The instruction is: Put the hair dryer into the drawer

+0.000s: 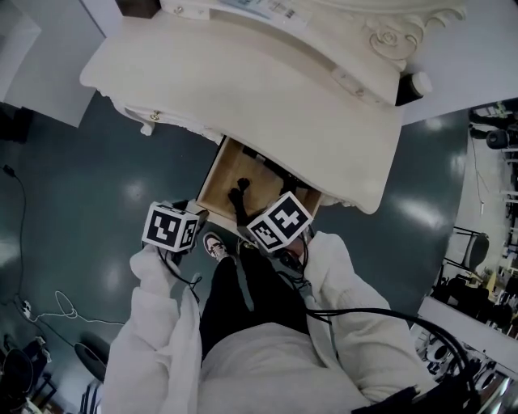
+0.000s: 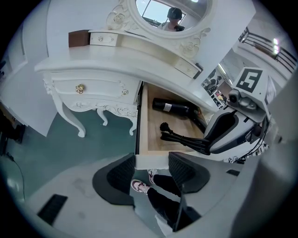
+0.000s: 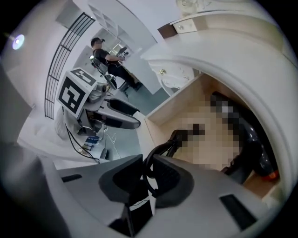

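The black hair dryer lies at the back of the open wooden drawer, under the tabletop. Its black cord runs forward across the drawer floor, with the plug lying loose. My right gripper is shut on a loop of that cord at the drawer's front right corner, also seen as the right gripper from the left. My left gripper is open, its jaws standing on either side of the drawer's white front edge without pressing on it. In the head view the drawer shows between both marker cubes.
The white carved dressing table overhangs the drawer, with an oval mirror and a small side drawer with a gold knob. A brown box sits on top. My shoe and leg are below on the teal floor.
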Demonstrator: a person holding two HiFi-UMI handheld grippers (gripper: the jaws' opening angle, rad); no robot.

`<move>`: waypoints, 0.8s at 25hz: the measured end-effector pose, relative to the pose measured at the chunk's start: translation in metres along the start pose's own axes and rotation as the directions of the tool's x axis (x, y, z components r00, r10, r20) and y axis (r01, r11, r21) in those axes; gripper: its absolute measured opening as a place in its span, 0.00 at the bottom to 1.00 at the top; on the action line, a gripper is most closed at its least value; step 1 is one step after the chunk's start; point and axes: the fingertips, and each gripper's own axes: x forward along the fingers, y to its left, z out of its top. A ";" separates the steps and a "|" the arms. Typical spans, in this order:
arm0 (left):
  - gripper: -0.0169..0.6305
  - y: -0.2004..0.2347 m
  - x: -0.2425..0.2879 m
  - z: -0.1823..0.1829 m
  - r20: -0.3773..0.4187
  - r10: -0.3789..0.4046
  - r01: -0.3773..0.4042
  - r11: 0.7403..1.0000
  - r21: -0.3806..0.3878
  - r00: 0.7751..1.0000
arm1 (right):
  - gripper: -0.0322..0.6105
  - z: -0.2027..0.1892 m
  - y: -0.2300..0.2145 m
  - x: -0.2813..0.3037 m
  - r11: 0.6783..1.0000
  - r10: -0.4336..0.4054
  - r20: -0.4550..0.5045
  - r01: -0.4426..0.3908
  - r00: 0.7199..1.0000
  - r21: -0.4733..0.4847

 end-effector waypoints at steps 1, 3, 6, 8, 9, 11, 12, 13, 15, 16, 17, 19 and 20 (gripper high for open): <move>0.38 0.000 0.000 0.000 0.000 0.001 -0.001 1.000 0.000 1.000 | 0.24 0.000 0.001 0.001 1.000 0.015 -0.010 -0.015 1.000 -0.006; 0.38 0.000 -0.001 -0.001 -0.001 0.003 -0.003 1.000 -0.001 1.000 | 0.22 0.001 -0.001 0.002 0.999 0.044 -0.015 -0.044 0.999 0.009; 0.38 -0.002 -0.002 -0.002 -0.004 0.003 -0.003 1.000 0.005 1.000 | 0.20 0.009 -0.009 -0.002 0.994 0.078 0.047 -0.081 0.996 0.075; 0.38 -0.002 -0.001 -0.001 -0.005 0.000 0.000 1.000 0.013 1.000 | 0.20 0.018 -0.016 -0.004 0.988 0.101 0.096 -0.111 0.990 0.107; 0.38 -0.002 -0.001 0.000 -0.005 -0.001 0.002 1.000 0.015 1.000 | 0.20 0.022 -0.020 -0.003 0.988 0.102 0.104 -0.114 0.989 0.109; 0.38 -0.002 -0.001 -0.001 -0.005 -0.004 0.004 1.000 0.014 1.000 | 0.20 0.026 -0.028 0.004 0.991 0.085 0.096 -0.095 0.992 0.098; 0.38 -0.002 -0.002 -0.002 -0.007 -0.005 0.005 1.000 0.012 1.000 | 0.20 0.028 -0.033 0.008 0.992 0.077 0.093 -0.086 0.993 0.095; 0.38 -0.001 -0.002 -0.002 -0.008 -0.005 0.005 1.000 0.011 1.000 | 0.20 0.031 -0.035 0.011 0.992 0.077 0.094 -0.086 0.993 0.096; 0.38 -0.001 -0.002 -0.002 -0.009 -0.006 0.006 1.000 0.010 1.000 | 0.20 0.037 -0.036 0.015 0.990 0.084 0.096 -0.094 0.992 0.104; 0.38 -0.001 -0.002 -0.002 -0.010 -0.007 0.007 1.000 0.010 1.000 | 0.20 0.039 -0.037 0.017 0.991 0.077 0.086 -0.085 0.993 0.099; 0.38 -0.001 -0.001 -0.002 -0.011 -0.007 0.007 1.000 0.009 1.000 | 0.20 0.040 -0.039 0.019 0.994 0.060 0.070 -0.066 0.996 0.085; 0.38 0.000 -0.001 -0.002 -0.014 -0.006 0.007 1.000 0.008 1.000 | 0.19 0.039 -0.046 0.021 0.999 0.010 0.047 -0.012 0.999 0.048; 0.38 -0.001 -0.001 -0.002 -0.013 -0.007 0.007 1.000 0.008 1.000 | 0.19 0.040 -0.050 0.021 0.999 -0.011 0.049 0.009 0.999 0.043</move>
